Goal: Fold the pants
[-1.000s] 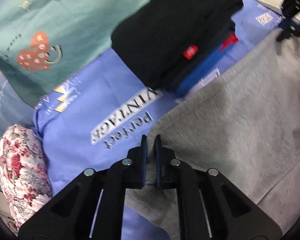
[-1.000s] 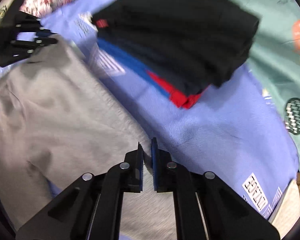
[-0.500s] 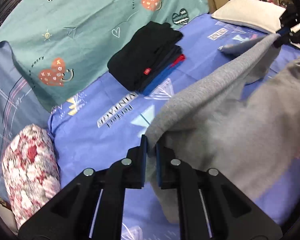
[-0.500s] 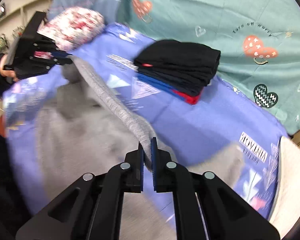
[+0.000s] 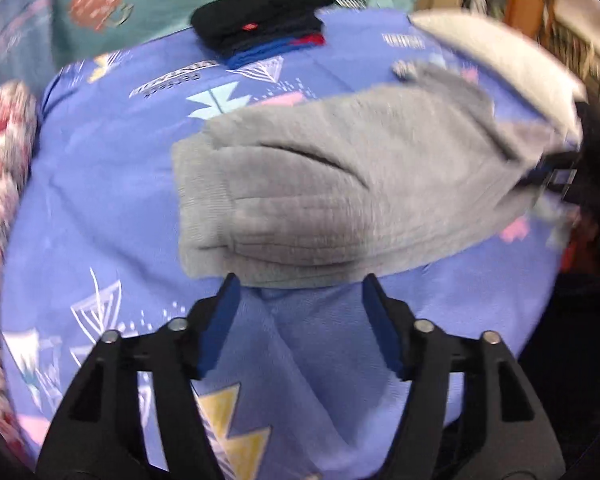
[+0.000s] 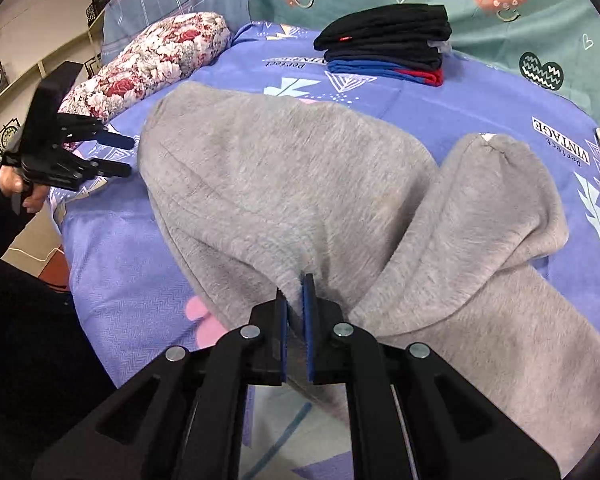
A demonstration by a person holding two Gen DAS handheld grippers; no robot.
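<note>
Grey sweatpants [image 6: 284, 184] lie spread on the blue patterned bed sheet [image 6: 124, 272]. In the left wrist view the grey pants [image 5: 340, 184] lie just beyond my left gripper [image 5: 296, 280], which is open and empty, its jaws wide apart above the sheet. My right gripper [image 6: 296, 284] is shut on a fold of the grey pants near their middle. In the right wrist view the left gripper [image 6: 116, 156] shows at the far left, open beside the pants' edge. In the left wrist view the right gripper [image 5: 552, 172] shows at the far right, blurred.
A stack of folded dark clothes [image 6: 388, 40] sits at the back of the bed against a teal cover [image 6: 500, 8]. A floral pillow [image 6: 148, 64] lies at the back left. A cream pillow [image 5: 496, 60] lies to the right. The bed edge drops to the floor [image 6: 36, 248].
My left gripper has opened and let go of the pants, which have dropped from a lifted stretch onto the sheet. My right gripper stays shut on the fabric and has come lower.
</note>
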